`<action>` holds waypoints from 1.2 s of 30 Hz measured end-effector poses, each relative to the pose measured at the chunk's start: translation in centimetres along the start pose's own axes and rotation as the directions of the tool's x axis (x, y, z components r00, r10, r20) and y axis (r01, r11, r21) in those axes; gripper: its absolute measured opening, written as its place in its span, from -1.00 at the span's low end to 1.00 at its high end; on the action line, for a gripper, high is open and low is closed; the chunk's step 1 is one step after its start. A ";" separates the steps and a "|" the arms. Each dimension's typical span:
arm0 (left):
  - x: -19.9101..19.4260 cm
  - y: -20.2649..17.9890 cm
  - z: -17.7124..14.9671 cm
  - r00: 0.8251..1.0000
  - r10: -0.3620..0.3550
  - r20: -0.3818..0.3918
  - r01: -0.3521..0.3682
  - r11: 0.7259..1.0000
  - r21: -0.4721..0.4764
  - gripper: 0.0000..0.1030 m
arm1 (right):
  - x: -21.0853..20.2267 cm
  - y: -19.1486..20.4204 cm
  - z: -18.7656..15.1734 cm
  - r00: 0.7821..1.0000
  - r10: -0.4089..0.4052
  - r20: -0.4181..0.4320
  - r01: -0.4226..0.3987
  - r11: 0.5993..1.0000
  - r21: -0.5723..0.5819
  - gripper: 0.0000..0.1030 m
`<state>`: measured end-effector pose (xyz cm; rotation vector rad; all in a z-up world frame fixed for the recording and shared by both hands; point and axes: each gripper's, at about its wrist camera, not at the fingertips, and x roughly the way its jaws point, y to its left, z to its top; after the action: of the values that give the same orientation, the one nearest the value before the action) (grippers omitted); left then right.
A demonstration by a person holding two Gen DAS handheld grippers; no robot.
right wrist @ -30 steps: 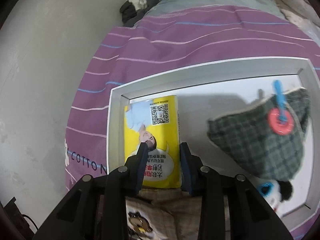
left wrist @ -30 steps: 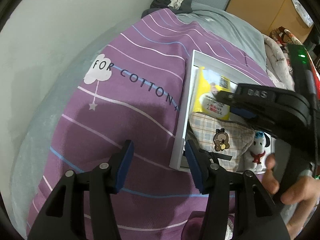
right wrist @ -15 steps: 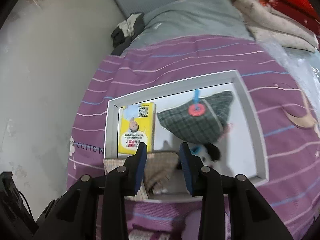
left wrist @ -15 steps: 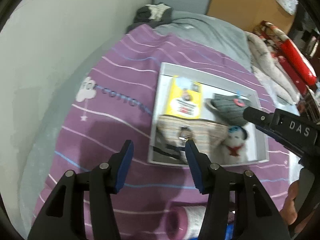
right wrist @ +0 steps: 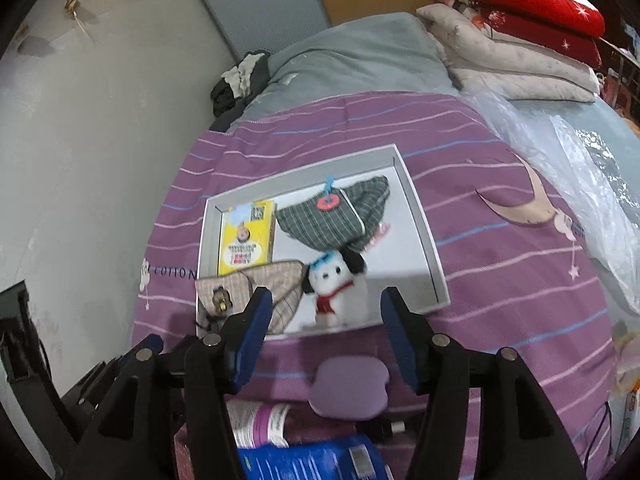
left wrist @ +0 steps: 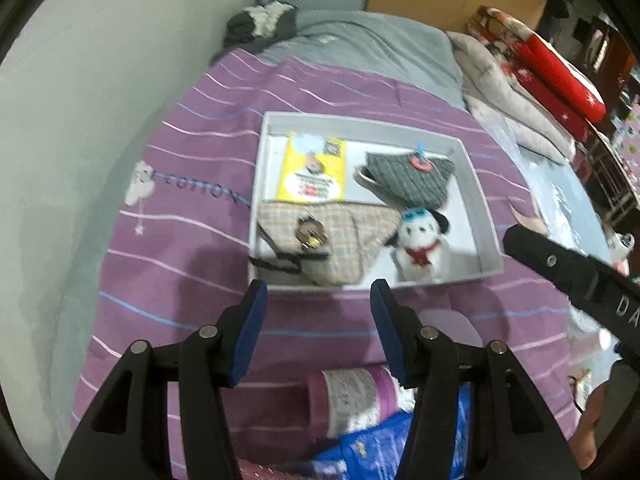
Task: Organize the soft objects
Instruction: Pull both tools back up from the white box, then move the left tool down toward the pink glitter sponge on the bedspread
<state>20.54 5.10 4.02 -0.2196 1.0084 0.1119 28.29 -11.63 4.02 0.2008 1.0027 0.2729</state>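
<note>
Overhead: both tongs (left wrist: 316,320) (right wrist: 326,328) spread, empty; white tray (left wrist: 486,240) on purple striped bedspread (left wrist: 180,264), folded quilts (right wrist: 520,40) probably behind.

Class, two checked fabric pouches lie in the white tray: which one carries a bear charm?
The beige checked pouch, nearest the grippers; the dark green checked pouch carries a red disc instead.

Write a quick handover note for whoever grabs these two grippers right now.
Left gripper: open, empty, hovering short of the white tray.
Right gripper: open, empty, same spot.
In the tray: yellow tissue pack, beige plaid pouch, dark plaid pouch, plush dog.
Left outside, near you on the purple quilt: purple-labelled roll, blue packet, lilac pad. These may still need sorting.
</note>
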 end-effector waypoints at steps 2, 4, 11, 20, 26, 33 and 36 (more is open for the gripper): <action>0.0 -0.1 -0.1 0.999 -0.042 -0.021 0.042 0.999 -0.004 0.07 | -0.1 -0.4 -0.6 1.000 0.013 -0.020 -0.013 1.000 0.010 0.15; -0.1 -0.2 -0.2 0.997 -0.065 -0.037 0.065 0.998 -0.006 0.07 | 0.1 -0.9 -1.2 0.999 0.021 -0.044 -0.020 1.000 0.017 0.17; 1.2 -0.4 -0.5 0.987 -0.091 -0.133 0.088 0.996 -0.023 0.07 | 1.2 -2.4 -2.4 0.992 0.031 -0.124 -0.025 0.998 0.050 0.17; 0.9 0.5 -0.6 0.979 -0.131 -0.158 0.124 0.991 -0.052 0.07 | 1.3 -3.0 -2.7 0.982 0.047 -0.185 -0.034 0.997 0.073 0.17; -1.0 0.5 -0.5 0.984 -0.123 -0.130 0.117 0.992 -0.052 0.07 | 0.8 -2.5 -3.0 0.978 0.060 -0.201 -0.048 0.997 0.063 0.17; -4.5 0.8 -0.7 0.984 -0.129 -0.121 0.124 0.991 -0.050 0.07 | -1.6 -1.8 -3.6 0.977 0.074 -0.200 -0.071 0.997 0.023 0.17; -6.3 0.8 -0.9 0.989 -0.102 -0.106 0.098 0.994 -0.044 0.07 | -2.9 -1.8 -3.8 0.977 0.083 -0.197 -0.082 0.997 0.015 0.19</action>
<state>16.35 5.74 8.80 -0.3135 1.1017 0.0284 23.81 -14.12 3.84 0.2250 1.1937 0.3705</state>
